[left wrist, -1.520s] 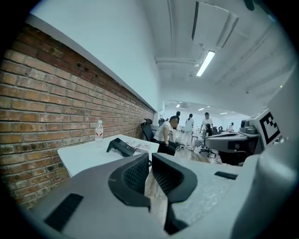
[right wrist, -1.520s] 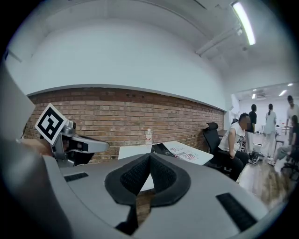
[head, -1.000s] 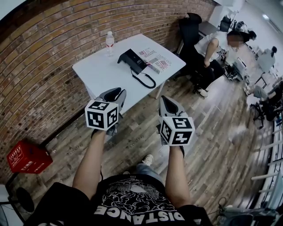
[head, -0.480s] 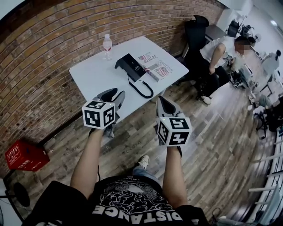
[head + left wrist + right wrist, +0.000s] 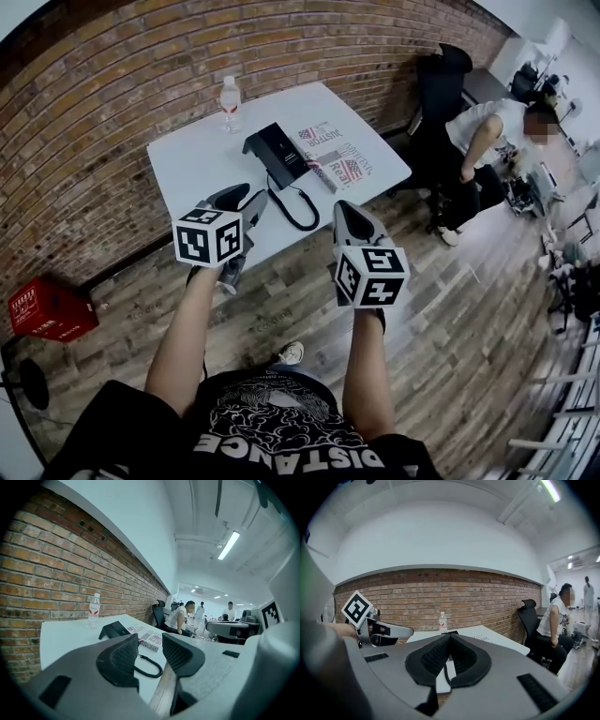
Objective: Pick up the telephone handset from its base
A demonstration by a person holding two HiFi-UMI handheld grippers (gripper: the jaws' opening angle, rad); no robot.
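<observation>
A black telephone (image 5: 276, 155) sits on the white table (image 5: 197, 155), its handset resting on the base and a coiled cord (image 5: 298, 211) looping toward the near edge. My left gripper (image 5: 247, 201) hovers at the table's near edge, short of the phone; its jaws are opening with nothing between them. In the left gripper view the phone (image 5: 114, 630) and cord (image 5: 148, 668) lie beyond the left gripper (image 5: 150, 643). My right gripper (image 5: 343, 214) is just off the table's near edge, shut and empty. In the right gripper view the right gripper (image 5: 450, 638) has its pads pressed together.
A water bottle (image 5: 230, 100) stands at the table's far side, and printed magazines (image 5: 336, 161) lie right of the phone. A red crate (image 5: 49, 310) sits on the floor by the brick wall. A black chair (image 5: 441, 89) and a seated person (image 5: 487, 141) are to the right.
Both grippers have moved forward toward the table, which now sits closer in the head view. The left jaws have spread apart; the right jaws stay together.
</observation>
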